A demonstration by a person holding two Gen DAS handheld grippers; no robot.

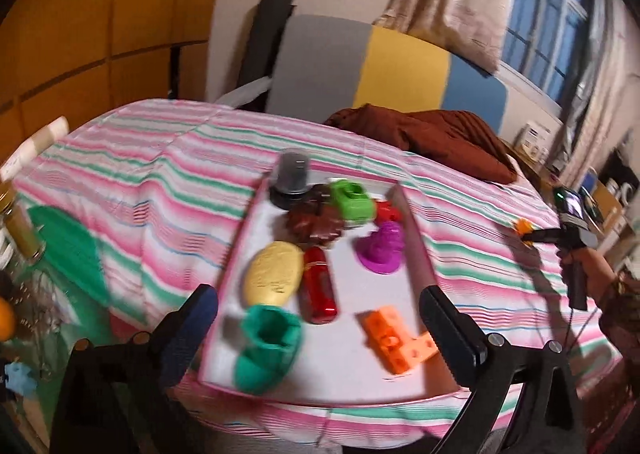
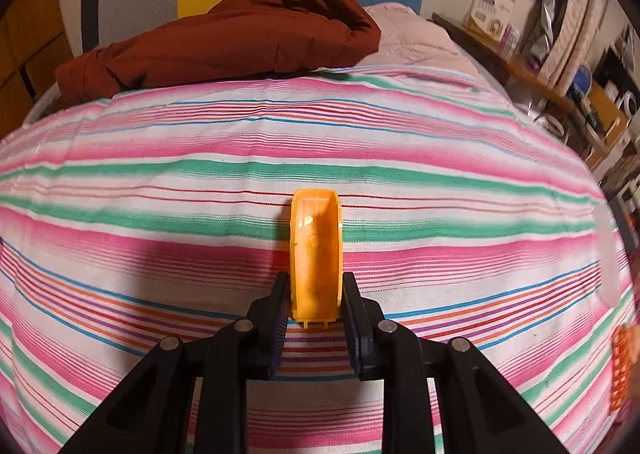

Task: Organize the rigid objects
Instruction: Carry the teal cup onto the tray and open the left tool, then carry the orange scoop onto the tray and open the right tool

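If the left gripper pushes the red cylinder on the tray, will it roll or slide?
The red cylinder lies on its side on the tray, so it probably rolls sideways. Its glossy surface suggests hard, slippery plastic. The yellow oval piece beside it may stop it.

A bed with a striped cover [image 1: 160, 174] carries everything. Between the left jaws lies a white tray [image 1: 344, 358]; far beyond them, a brown jacket [image 1: 432, 134].
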